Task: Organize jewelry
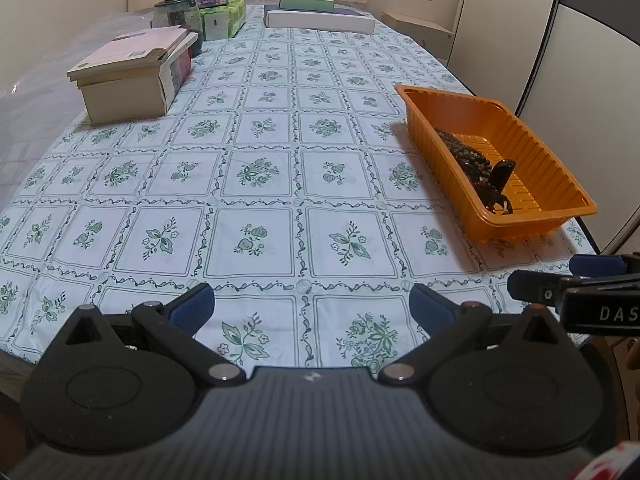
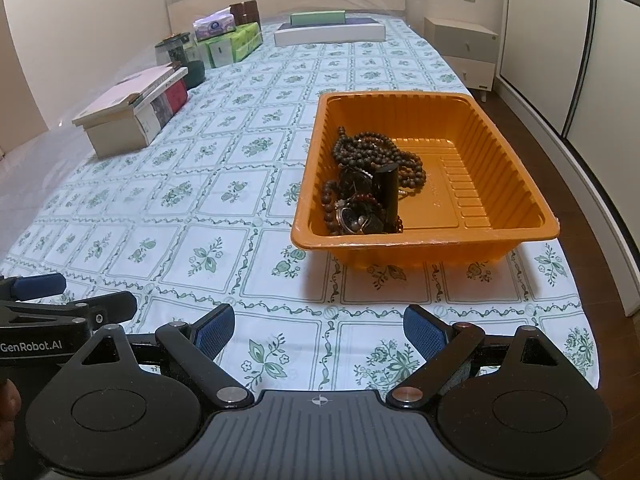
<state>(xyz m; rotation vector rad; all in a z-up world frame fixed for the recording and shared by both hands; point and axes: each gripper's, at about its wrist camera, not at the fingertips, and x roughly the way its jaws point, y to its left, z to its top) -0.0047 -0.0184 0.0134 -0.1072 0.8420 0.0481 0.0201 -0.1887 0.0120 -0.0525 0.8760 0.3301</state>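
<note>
**Jewelry Gathered in Tray; Both Grippers Held Back and Released**

Floral-patterned tablecloth (image 2: 224,216) covered the long table, with a bed headboard and wardrobe doors behind it. Stacked boxes (image 2: 132,114), tissue packs (image 2: 230,42) and a glass jar (image 2: 174,50) stood along the far left side.

**Task items.** The orange plastic tray (image 2: 492,128) sat near the right front corner of the table. The bead strands (image 2: 376,152), a dark upright cylinder (image 2: 387,196) and smaller metal pieces lay heaped in its left half, tangled together. No jewelry was visible on the cloth outside the tray. This arrangement fitted either a collected pile awaiting sorting or a completed gathering.

**Hazards.** The strands overlapped, so lifting one would likely drag its neighbours. The tray looked thin and light; a sideways push could slide it toward the near table edge. The cylinder leaned on the beads and could topple.

**Gripper pose.** The left gripper (image 1: 312,304) and the right gripper (image 2: 318,326) were level above the near edge, side by side, pointing forward. Both had fingers spread wide and held nothing. The right gripper faced the tray directly.
</note>
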